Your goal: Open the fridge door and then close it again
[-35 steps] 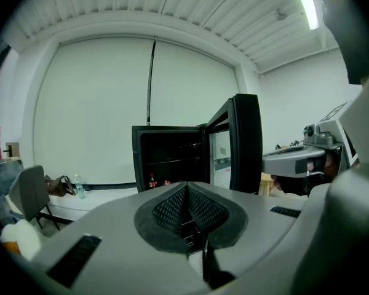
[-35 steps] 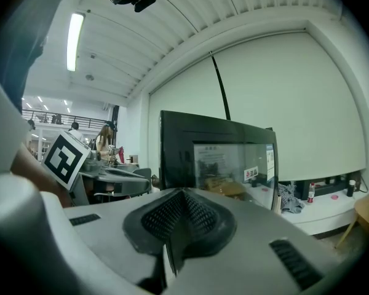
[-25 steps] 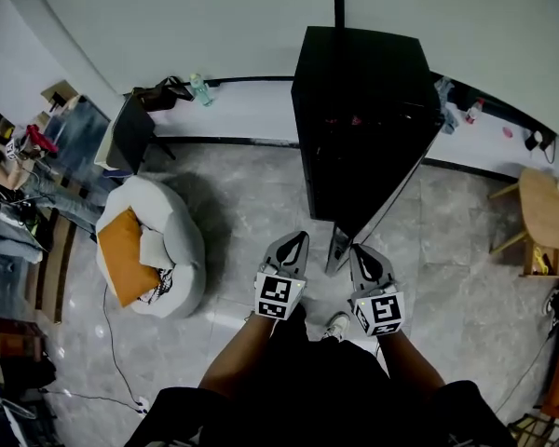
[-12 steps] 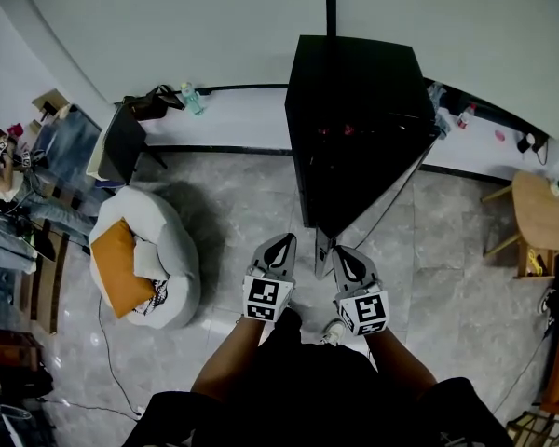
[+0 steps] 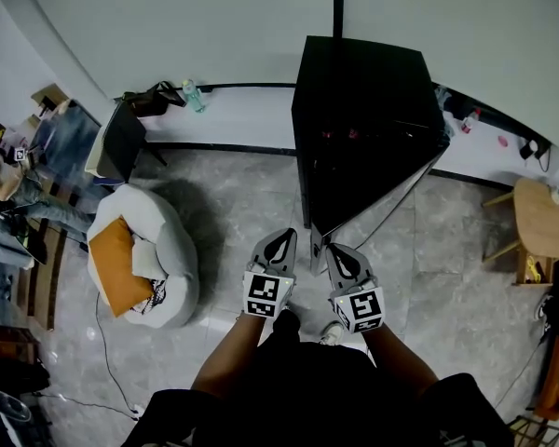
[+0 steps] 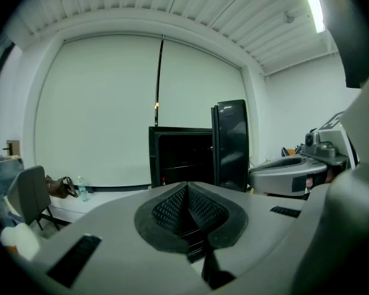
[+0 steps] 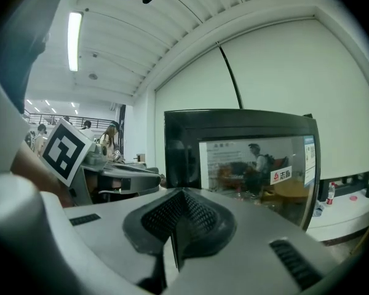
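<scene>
The black fridge (image 5: 363, 110) stands against the white wall with its glass door (image 5: 373, 208) swung open toward me. The door's free edge (image 5: 317, 252) ends between my two grippers. My left gripper (image 5: 280, 241) is just left of that edge, shut and empty. In the left gripper view the left gripper (image 6: 186, 188) points at the open fridge interior (image 6: 181, 158) and the edge-on door (image 6: 230, 141). My right gripper (image 5: 341, 255) is just right of the edge, shut with nothing in it. In its own view the right gripper (image 7: 183, 196) faces the reflecting door glass (image 7: 252, 165).
A white beanbag with an orange cushion (image 5: 144, 254) lies on the floor to the left. A dark chair (image 5: 121, 138) and a bottle (image 5: 194, 94) are by the low white ledge (image 5: 242, 115). A wooden table (image 5: 545, 214) stands at the right. My feet are below the grippers.
Both grippers have drifted a little to the left in the head view and sit closer together. They stayed shut. The door's angle looks much the same.
</scene>
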Demonstrator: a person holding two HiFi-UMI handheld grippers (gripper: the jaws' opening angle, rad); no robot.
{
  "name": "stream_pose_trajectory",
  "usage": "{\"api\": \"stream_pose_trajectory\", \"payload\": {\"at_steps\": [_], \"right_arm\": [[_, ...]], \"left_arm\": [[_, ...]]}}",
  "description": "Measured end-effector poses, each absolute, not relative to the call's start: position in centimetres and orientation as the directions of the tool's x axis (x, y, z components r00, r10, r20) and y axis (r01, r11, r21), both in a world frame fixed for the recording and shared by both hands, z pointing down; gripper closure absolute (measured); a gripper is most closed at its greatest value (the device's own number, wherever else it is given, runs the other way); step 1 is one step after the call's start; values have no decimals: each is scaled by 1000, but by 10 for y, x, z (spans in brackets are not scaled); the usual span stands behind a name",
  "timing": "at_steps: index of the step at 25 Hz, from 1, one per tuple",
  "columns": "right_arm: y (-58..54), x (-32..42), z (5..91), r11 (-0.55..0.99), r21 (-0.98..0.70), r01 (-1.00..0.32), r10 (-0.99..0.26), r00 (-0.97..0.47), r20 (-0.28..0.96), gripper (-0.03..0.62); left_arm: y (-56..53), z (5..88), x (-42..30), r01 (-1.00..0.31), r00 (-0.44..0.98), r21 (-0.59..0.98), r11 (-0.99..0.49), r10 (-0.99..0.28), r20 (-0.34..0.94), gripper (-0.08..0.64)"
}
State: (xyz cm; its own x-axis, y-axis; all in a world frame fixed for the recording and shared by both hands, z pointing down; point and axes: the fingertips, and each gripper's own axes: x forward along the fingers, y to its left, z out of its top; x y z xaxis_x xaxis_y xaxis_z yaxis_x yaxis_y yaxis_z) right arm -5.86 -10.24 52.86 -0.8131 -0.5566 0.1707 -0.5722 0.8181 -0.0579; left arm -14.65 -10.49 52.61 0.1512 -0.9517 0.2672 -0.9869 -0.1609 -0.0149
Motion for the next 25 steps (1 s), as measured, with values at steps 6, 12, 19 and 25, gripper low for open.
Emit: {"api": "stream_pose_trajectory", "payload": {"at_steps": [6,12,19,25], "right_arm": [[-115,-76,529,841,-34,-541,-527,-831,179,583],[-130,-93,530,844,-20,-536,-524,-832,184,583],[-151,-114,531,862,-11,-506,-495,-847,192,583],[-172,-131,531,866,-3,-501,-490,-848,200,583]], "left_arm": [[-114,520,-163,-991,132,30,-129,-961,243,538],[-125,515,-178,-992,123,36,-118,-967,224,538],[-143,506,-192,-992,130,25,-127,-969,209,538],[-160,501,-202,-991,132,27,-130,-971,200,538]]}}
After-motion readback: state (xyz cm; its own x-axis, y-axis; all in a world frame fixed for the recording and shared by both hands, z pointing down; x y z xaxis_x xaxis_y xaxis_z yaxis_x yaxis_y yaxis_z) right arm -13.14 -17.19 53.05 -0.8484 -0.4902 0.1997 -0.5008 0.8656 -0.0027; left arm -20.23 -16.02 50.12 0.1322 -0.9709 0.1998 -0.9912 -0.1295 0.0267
